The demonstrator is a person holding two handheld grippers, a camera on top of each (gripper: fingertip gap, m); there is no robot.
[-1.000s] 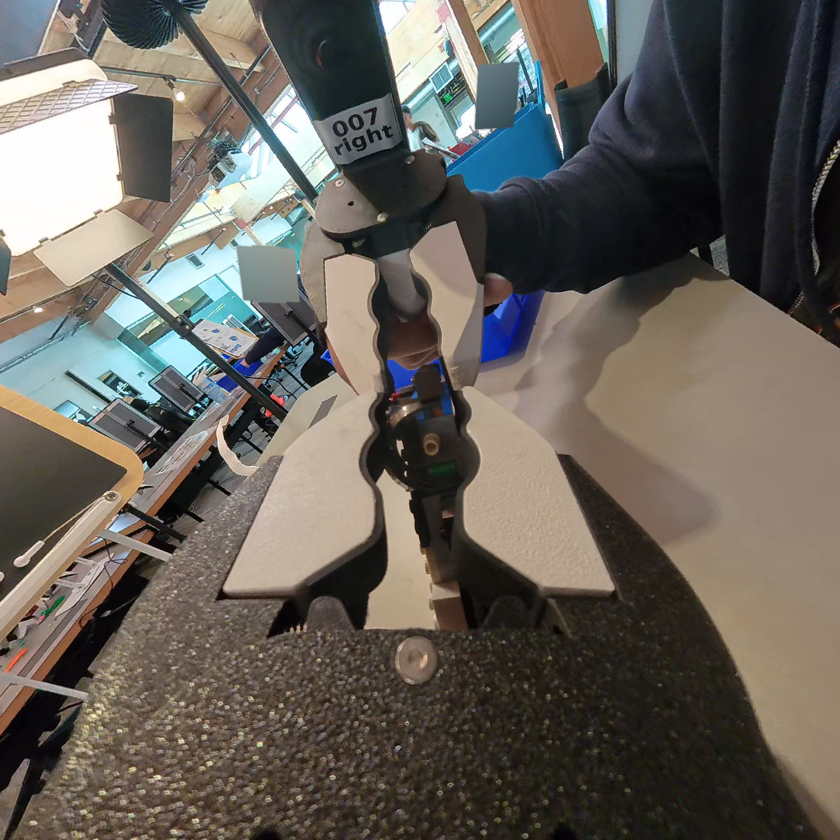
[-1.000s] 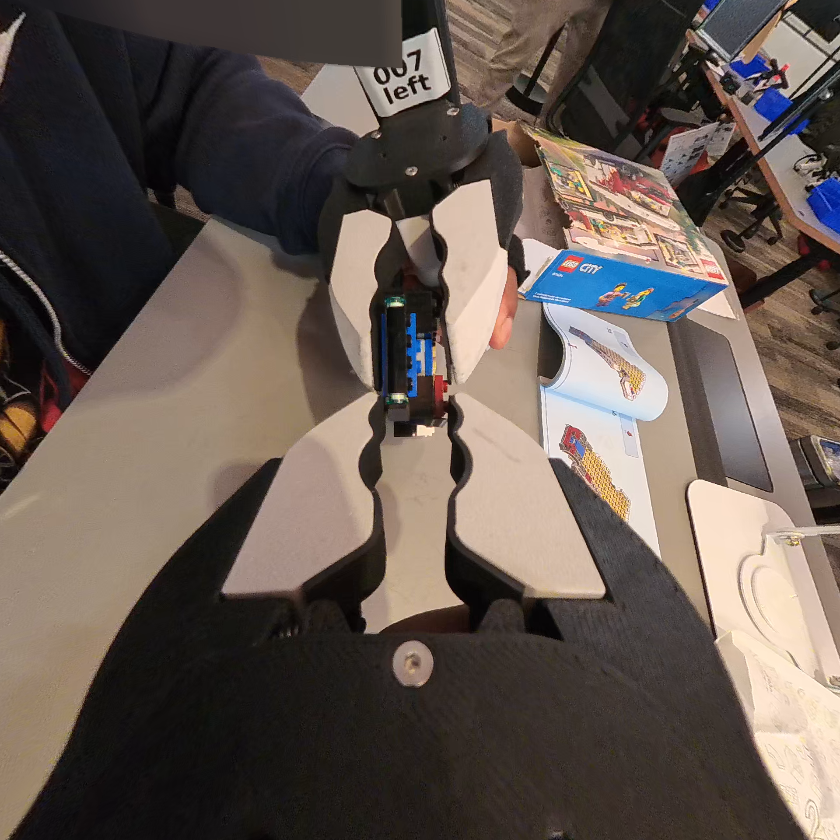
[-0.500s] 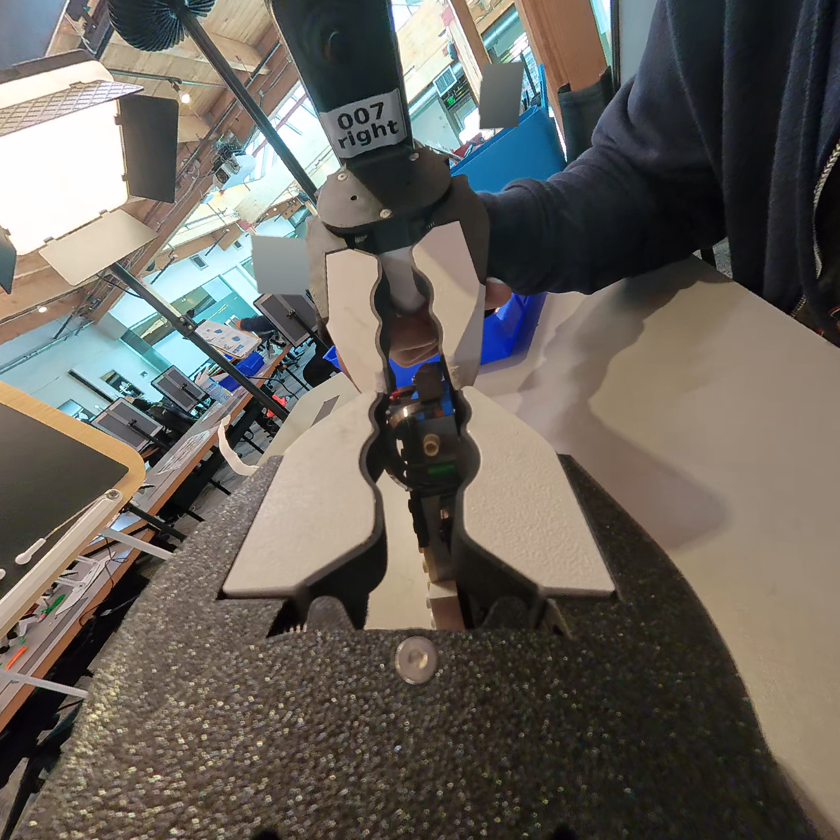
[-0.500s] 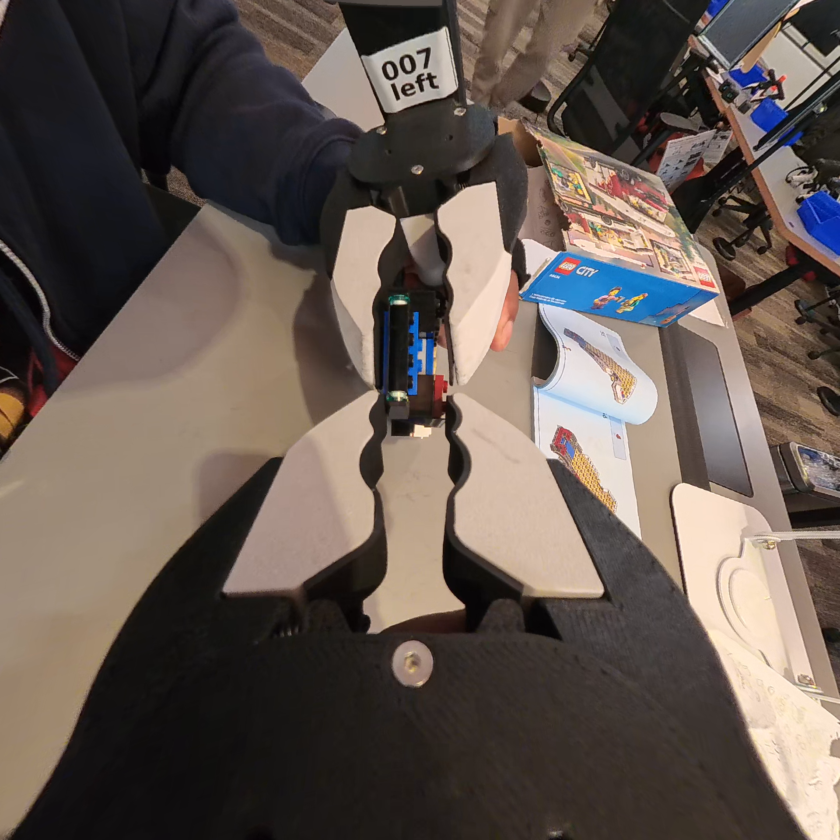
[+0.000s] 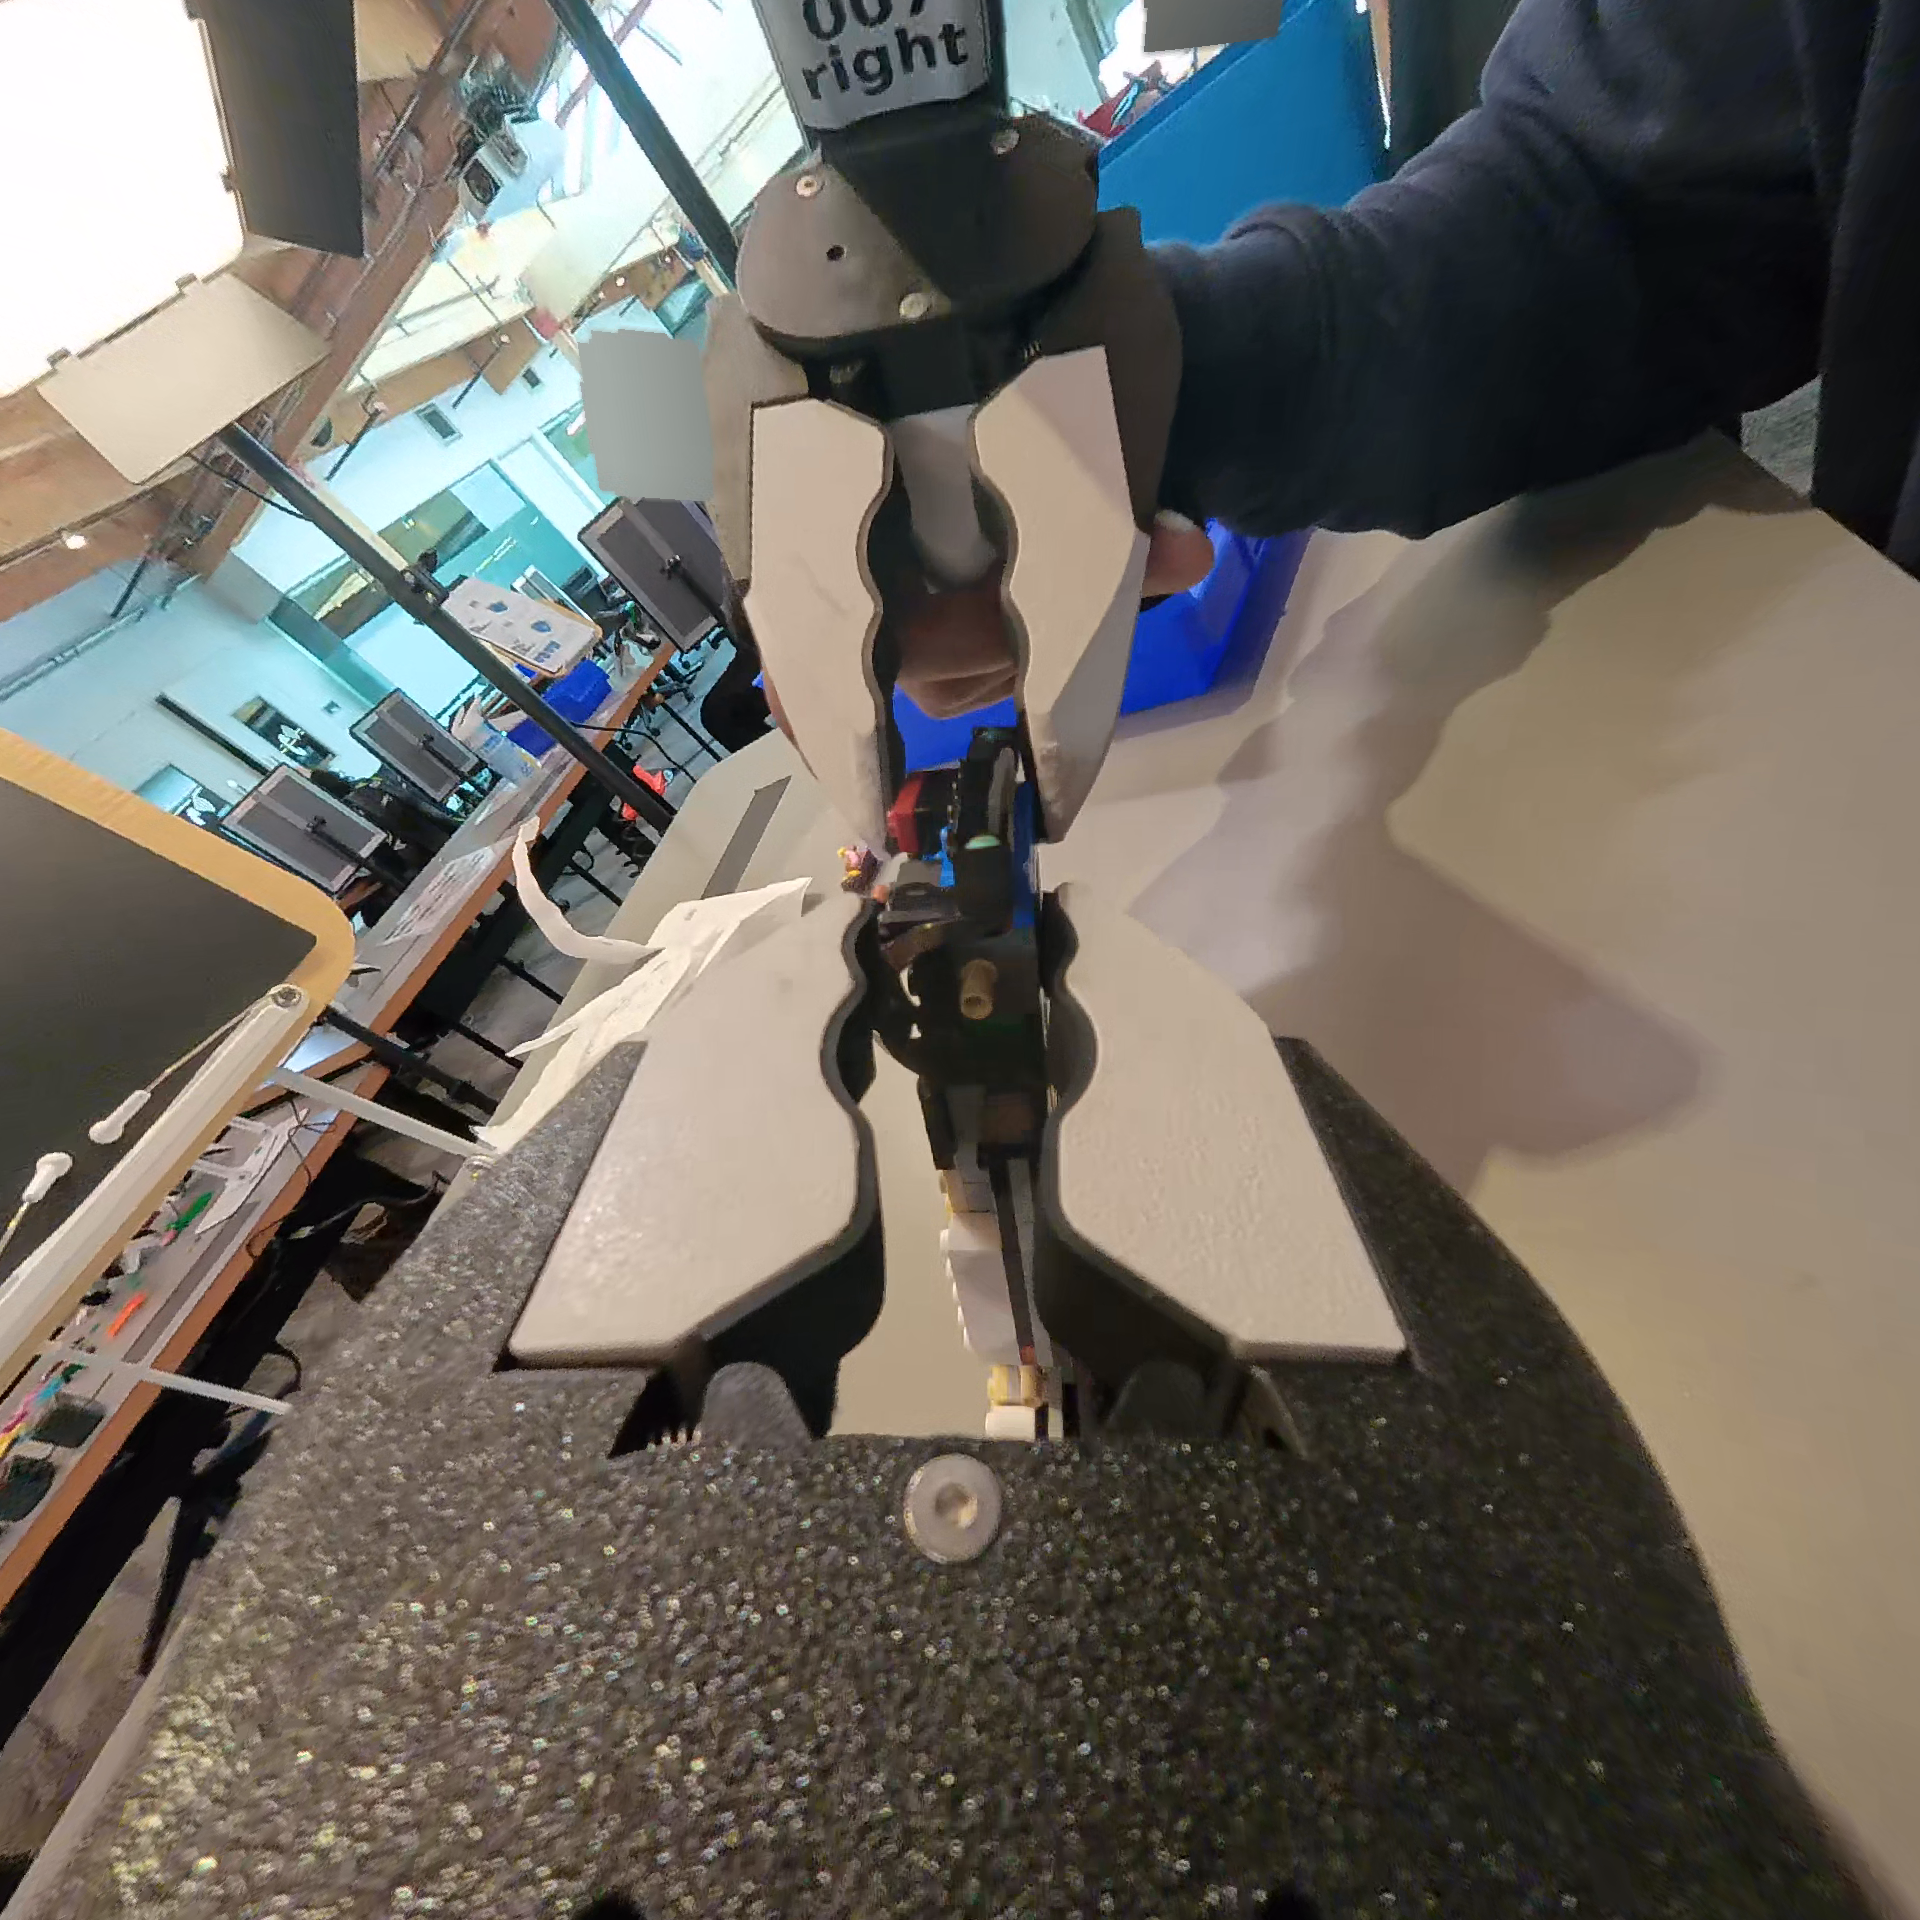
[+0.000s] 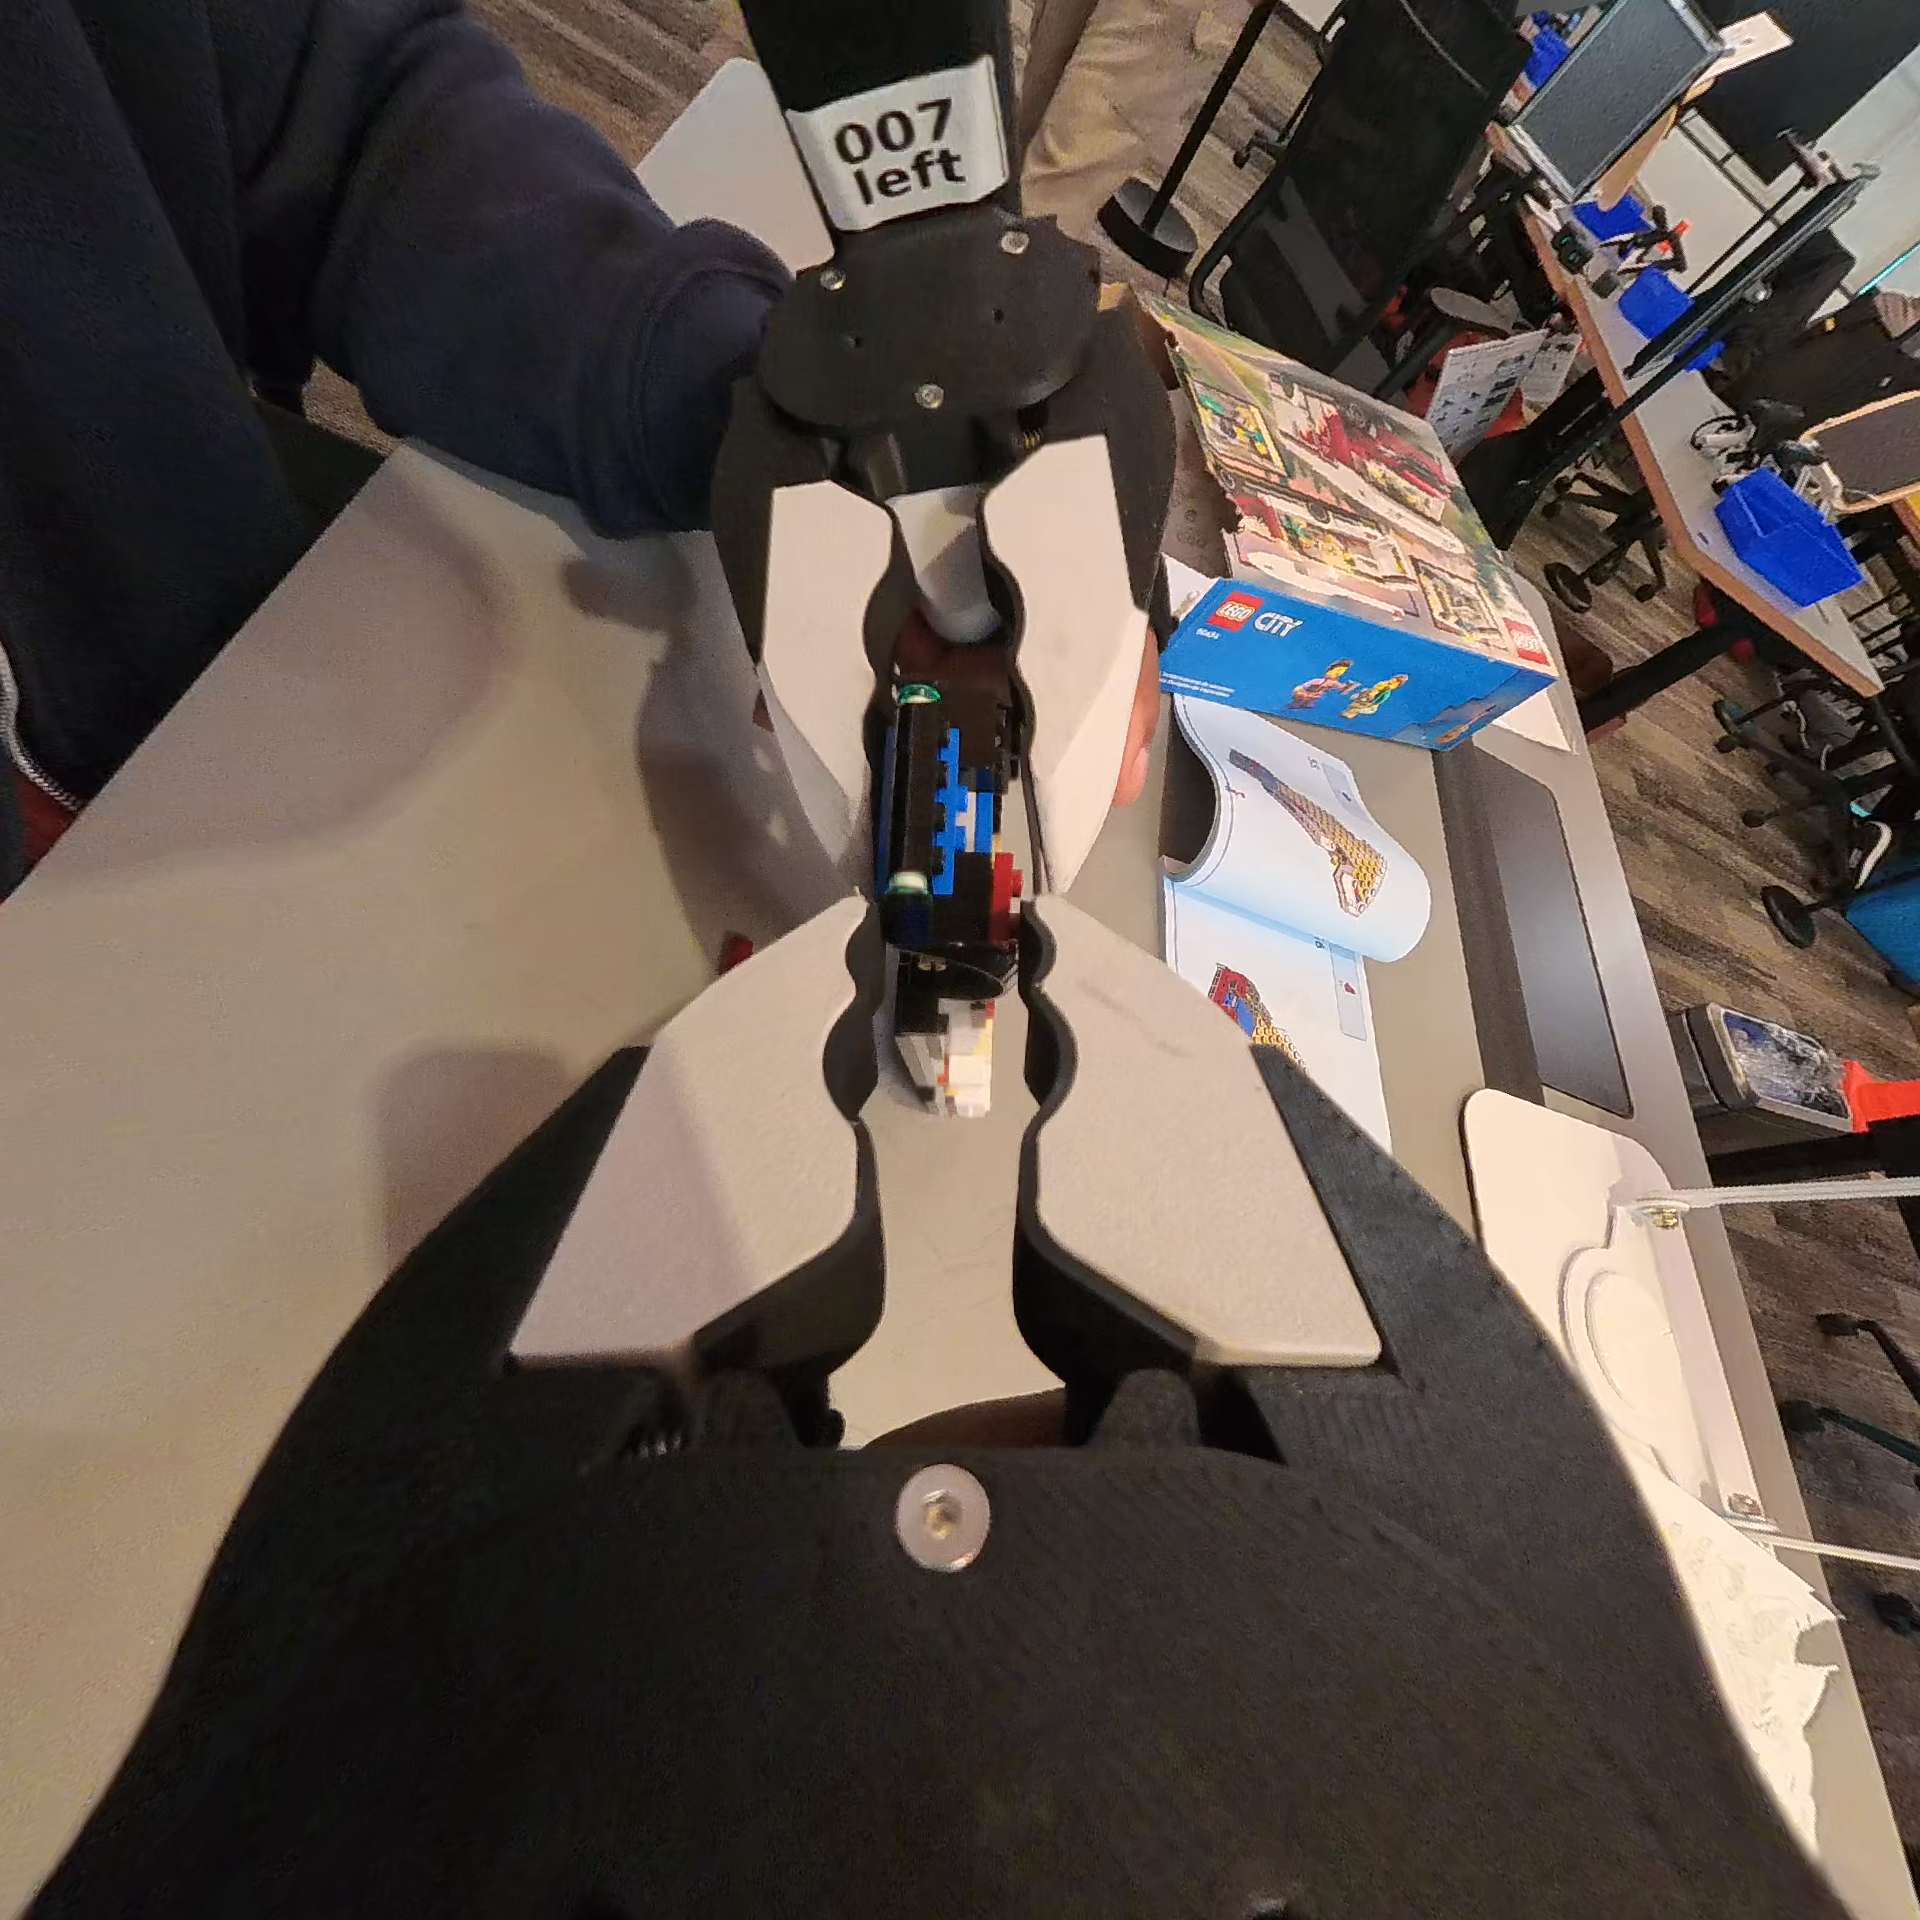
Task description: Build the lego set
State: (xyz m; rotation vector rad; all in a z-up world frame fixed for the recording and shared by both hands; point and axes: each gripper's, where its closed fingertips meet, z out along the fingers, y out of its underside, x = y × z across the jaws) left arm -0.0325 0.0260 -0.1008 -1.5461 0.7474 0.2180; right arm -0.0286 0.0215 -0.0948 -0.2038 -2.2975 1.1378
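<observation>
Grey tabletop [image 6: 312, 831] in a workshop of desks and monitors; upper right lie a blue box [image 6: 1351, 675] and open booklet [image 6: 1299, 862]. Centre frame, left gripper [image 5: 956, 925] and right gripper [image 6: 945, 914] both clamp one brick model [image 6: 935, 831] above the table.

Two grippers meet tip to tip over one grey table [image 6: 312, 935]: the left gripper [image 5: 951, 914] and the right gripper [image 6: 940, 914], each with two grey fingers, and between them sits one brick model [image 6: 940, 831] of black, blue, red and white pieces. On the right side of the table lie one blue box [image 6: 1351, 675], one larger flat picture box [image 6: 1320, 457] beyond it, one open instruction booklet [image 6: 1299, 862] and one white tray [image 6: 1538, 1226]. Two loose red bricks [image 6: 736, 948] lie left of the model, one blue bin [image 5: 1205, 634] stands far on the table, and one sheet of paper [image 5: 644, 987] hangs off its left edge.
</observation>
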